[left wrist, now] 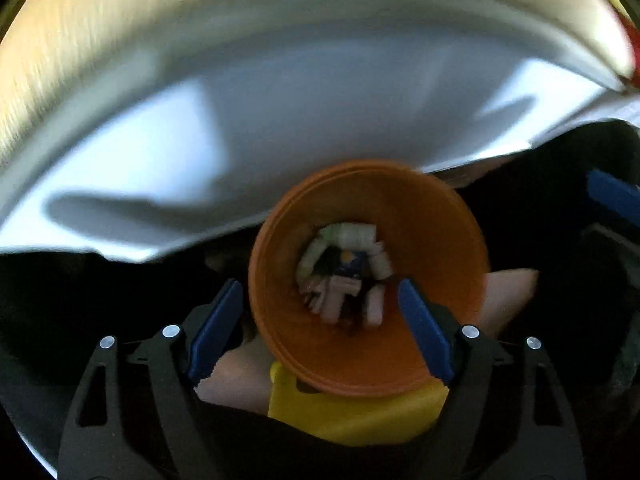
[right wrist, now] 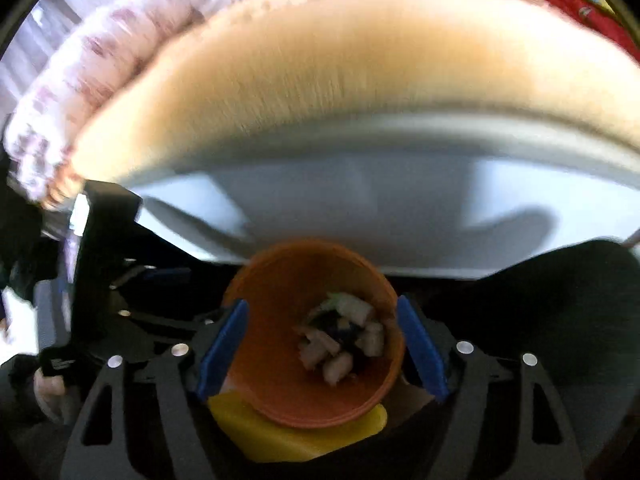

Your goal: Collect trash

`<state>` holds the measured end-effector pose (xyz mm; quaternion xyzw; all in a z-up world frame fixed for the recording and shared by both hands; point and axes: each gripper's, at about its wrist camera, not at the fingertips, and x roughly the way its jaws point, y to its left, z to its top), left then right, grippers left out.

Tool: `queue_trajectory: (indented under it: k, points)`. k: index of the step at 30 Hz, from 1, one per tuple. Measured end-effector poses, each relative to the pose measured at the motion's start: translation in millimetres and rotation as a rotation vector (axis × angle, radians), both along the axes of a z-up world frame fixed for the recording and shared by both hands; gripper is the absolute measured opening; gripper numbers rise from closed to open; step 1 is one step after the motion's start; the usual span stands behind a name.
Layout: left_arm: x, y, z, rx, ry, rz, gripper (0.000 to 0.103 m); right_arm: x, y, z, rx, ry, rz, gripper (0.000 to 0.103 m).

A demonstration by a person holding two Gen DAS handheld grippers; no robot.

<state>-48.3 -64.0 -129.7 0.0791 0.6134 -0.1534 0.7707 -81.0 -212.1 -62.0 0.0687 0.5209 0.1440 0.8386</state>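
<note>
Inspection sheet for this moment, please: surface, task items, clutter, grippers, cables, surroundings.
Surface: pale grey-white tabletop with a wooden edge beyond; views blurred.
Job's things: orange plastic cup holding crumpled white paper scraps; it sits over a yellow object that I cannot identify.
Clutter: pinkish-white padded item past the wood; red item at top right.
Grippers: left gripper open, blue pads either side of the cup, not pressing; right gripper open, likewise straddling it.
Cables: nothing seen.
Surroundings: dark below the table edge; a hand at lower left.
</note>
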Motion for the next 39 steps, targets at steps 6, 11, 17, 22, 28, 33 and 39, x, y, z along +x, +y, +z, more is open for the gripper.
queue_trajectory:
  k: [6,11,17,22,28,33,39]
  points:
    - [30,-19,136,-0.166,-0.295,-0.137,0.088,-1,-66,99,-0.031,-0.224,-0.127,0.091]
    - [122,-57,182,-0.214,-0.459,-0.047,0.089,63,-124,145,-0.15,-0.379,-0.307,0.093]
    - [236,-82,187,-0.191,-0.522,0.097,0.089,171,-137,152,-0.224,-0.509,-0.408,0.097]
    - [299,-116,179,-0.132,-0.587,0.054,0.089,247,-151,138,-0.254,-0.514,-0.574,0.098]
    - [333,-132,163,-0.133,-0.606,0.025,0.089,283,-166,122,-0.314,-0.492,-0.646,0.098]
    - [336,-135,155,-0.121,-0.623,0.012,0.089,295,-164,114,-0.299,-0.477,-0.676,0.098]
    - [338,-132,153,-0.137,-0.613,0.021,0.089,300,-161,110,-0.312,-0.47,-0.69,0.098]
